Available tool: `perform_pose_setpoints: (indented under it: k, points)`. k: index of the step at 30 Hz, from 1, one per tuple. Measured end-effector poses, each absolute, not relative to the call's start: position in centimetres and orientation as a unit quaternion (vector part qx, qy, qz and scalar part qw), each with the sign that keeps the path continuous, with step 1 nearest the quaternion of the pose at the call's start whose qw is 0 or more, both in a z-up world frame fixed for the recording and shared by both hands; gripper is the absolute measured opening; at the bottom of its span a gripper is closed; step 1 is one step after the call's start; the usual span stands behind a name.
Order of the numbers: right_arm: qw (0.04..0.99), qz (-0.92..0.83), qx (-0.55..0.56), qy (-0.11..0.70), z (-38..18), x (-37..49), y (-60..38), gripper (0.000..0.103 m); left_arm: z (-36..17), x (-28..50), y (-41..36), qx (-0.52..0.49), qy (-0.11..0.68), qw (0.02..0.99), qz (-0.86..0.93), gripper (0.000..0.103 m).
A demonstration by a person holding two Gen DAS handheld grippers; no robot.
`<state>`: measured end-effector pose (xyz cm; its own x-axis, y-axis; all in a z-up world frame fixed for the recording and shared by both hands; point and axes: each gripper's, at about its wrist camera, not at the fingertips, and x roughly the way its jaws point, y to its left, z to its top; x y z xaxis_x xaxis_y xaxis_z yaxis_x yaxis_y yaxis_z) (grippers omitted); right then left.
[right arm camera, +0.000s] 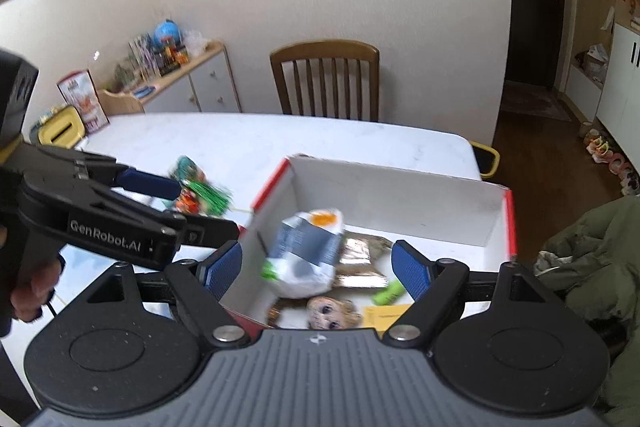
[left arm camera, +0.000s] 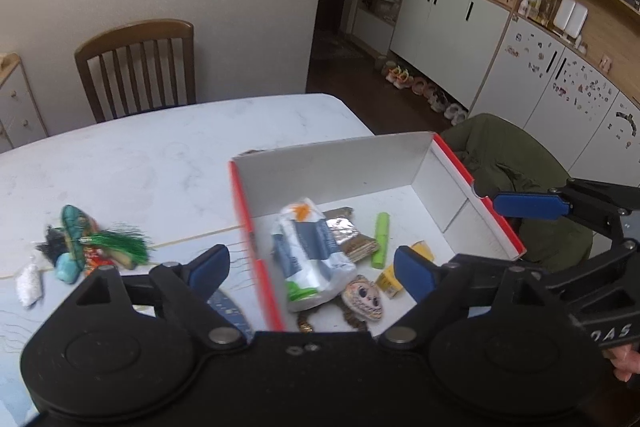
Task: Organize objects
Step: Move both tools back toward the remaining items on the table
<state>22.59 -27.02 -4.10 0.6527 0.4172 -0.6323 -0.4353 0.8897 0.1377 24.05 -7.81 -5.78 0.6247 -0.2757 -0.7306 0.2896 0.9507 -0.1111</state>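
On the tabletop (left arm camera: 140,147): a white cardboard box (left arm camera: 360,167) with red outer sides stands open, close to the right edge; a group of small things lies to its left.
Left wrist view only: wall of white cupboards (left arm camera: 460,27) with open shelves, a row of shoes on the floor below, and a green jacket (left arm camera: 500,163) just behind the box.
Right wrist view only: low sideboard (right arm camera: 192,79) with a globe and toys, a wall shelf with pictures, and a hand (right arm camera: 36,287) that holds the left tool's grip.
Both views: a wooden chair (right arm camera: 326,79) at the far side of the tabletop.
Box contents: a white and grey plastic bag (left arm camera: 308,255) with an orange mark, blurred in the right view; brown and silver packets (left arm camera: 352,239) under and beside it; a doll face (left arm camera: 364,297) near the front; a green tube (left arm camera: 381,239); a yellow card (right arm camera: 386,315).
Outside the box: a green tassel (left arm camera: 120,243), turquoise pieces (left arm camera: 74,227) and a small white pouch (left arm camera: 29,281), all touching or just beside each other.
Left tool (left arm camera: 312,271): jaws wide apart, nothing between them, above the left wall of the box.
Right tool (right arm camera: 318,267): jaws wide apart, nothing gripped, above the box front.
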Motion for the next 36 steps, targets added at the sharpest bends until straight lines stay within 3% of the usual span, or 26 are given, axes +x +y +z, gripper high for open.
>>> perform_pose_setpoints:
  k: [8,12,36]
  points:
    - [0.910,0.242,0.036,0.335,-3.0,20.8,-22.5,0.086,-4.9,22.4,-2.2,-0.006,0.381,0.913,-0.148,0.102]
    - [0.909,0.246,0.048,0.333,-2.7,19.9,-19.7,0.089,-5.2,21.7,0.8,-0.004,0.379,0.913,-0.150,0.102]
    - [0.905,0.189,0.028,0.381,-5.3,22.5,-3.8,0.090,-9.8,22.7,18.6,-0.042,0.354,0.931,-0.086,0.103]
